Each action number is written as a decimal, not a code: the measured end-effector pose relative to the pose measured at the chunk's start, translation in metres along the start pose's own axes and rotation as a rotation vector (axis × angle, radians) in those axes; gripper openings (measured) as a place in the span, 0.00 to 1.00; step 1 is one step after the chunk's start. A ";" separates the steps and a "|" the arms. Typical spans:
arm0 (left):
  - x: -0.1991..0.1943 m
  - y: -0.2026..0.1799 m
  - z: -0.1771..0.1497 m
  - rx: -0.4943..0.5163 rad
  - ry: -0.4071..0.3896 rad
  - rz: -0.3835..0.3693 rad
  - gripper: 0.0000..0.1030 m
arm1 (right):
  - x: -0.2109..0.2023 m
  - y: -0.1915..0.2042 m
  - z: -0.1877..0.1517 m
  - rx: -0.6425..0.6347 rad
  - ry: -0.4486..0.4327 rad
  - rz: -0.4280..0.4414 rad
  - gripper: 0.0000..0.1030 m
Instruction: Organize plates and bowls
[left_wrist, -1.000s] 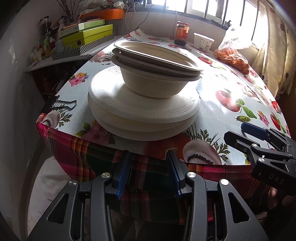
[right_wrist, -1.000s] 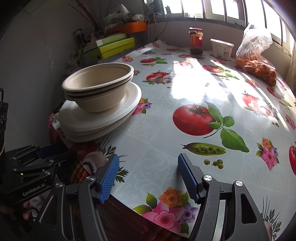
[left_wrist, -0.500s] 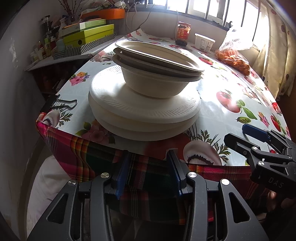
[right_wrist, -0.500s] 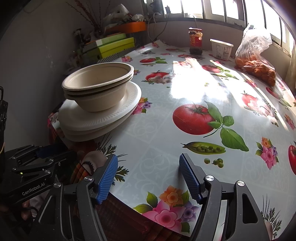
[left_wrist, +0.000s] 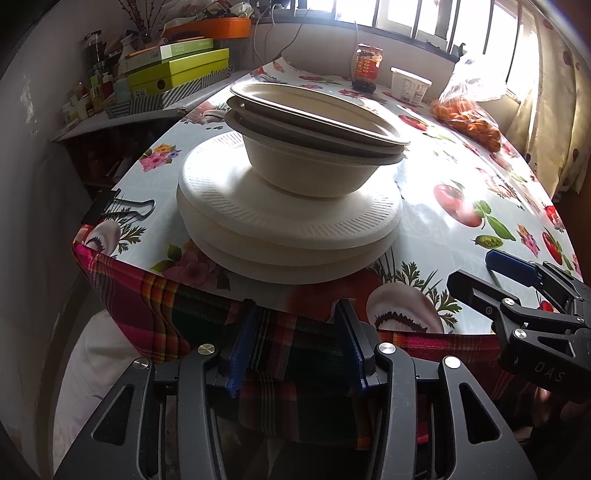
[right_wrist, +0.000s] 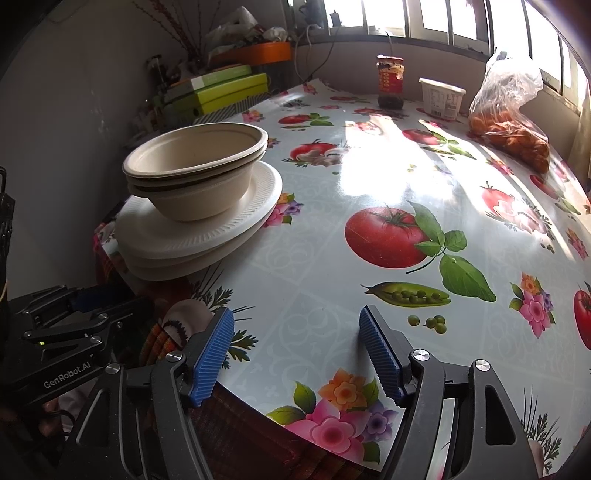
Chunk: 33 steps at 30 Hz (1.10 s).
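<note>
Three nested beige paper bowls (left_wrist: 314, 162) (right_wrist: 199, 184) sit on a stack of white foam plates (left_wrist: 288, 229) (right_wrist: 207, 236) at the near left corner of the table. My left gripper (left_wrist: 295, 314) hangs below the table edge in front of the stack, over the plaid cloth. Its jaws are opening with nothing between them. My right gripper (right_wrist: 295, 317) stands open over the table's front edge, to the right of the stack, also empty. Each gripper shows in the other's view: the right gripper (left_wrist: 476, 269) and the left gripper (right_wrist: 125, 299).
A fruit-and-flower oilcloth (right_wrist: 369, 177) covers the table. At the far edge stand a red-labelled jar (right_wrist: 389, 83), a white tub (right_wrist: 441, 98) and a bag of oranges (right_wrist: 513, 125). Green boxes (right_wrist: 221, 92) fill a shelf at the left. A binder clip (left_wrist: 118, 210) grips the left edge.
Both grippers' jaws have spread slightly wider. Neither hand has moved, and the bowls and plates stay as they were.
</note>
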<state>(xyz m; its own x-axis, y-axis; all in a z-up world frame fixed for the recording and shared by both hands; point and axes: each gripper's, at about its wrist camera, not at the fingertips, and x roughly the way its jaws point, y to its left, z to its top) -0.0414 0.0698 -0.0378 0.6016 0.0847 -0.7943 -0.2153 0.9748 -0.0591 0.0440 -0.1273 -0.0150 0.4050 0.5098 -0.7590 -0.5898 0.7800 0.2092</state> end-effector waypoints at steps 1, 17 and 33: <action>0.000 0.000 0.000 0.000 -0.001 0.001 0.44 | 0.000 0.000 0.000 0.000 0.000 0.001 0.69; 0.001 -0.002 0.001 -0.001 -0.004 0.001 0.51 | -0.001 -0.001 -0.001 -0.005 -0.001 -0.007 0.71; 0.001 -0.002 0.000 0.000 -0.004 0.001 0.51 | 0.000 0.001 -0.001 -0.007 0.000 -0.008 0.72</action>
<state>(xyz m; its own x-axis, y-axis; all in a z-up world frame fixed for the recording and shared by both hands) -0.0401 0.0685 -0.0384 0.6046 0.0870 -0.7918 -0.2163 0.9746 -0.0581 0.0426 -0.1269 -0.0152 0.4099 0.5037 -0.7604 -0.5914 0.7815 0.1989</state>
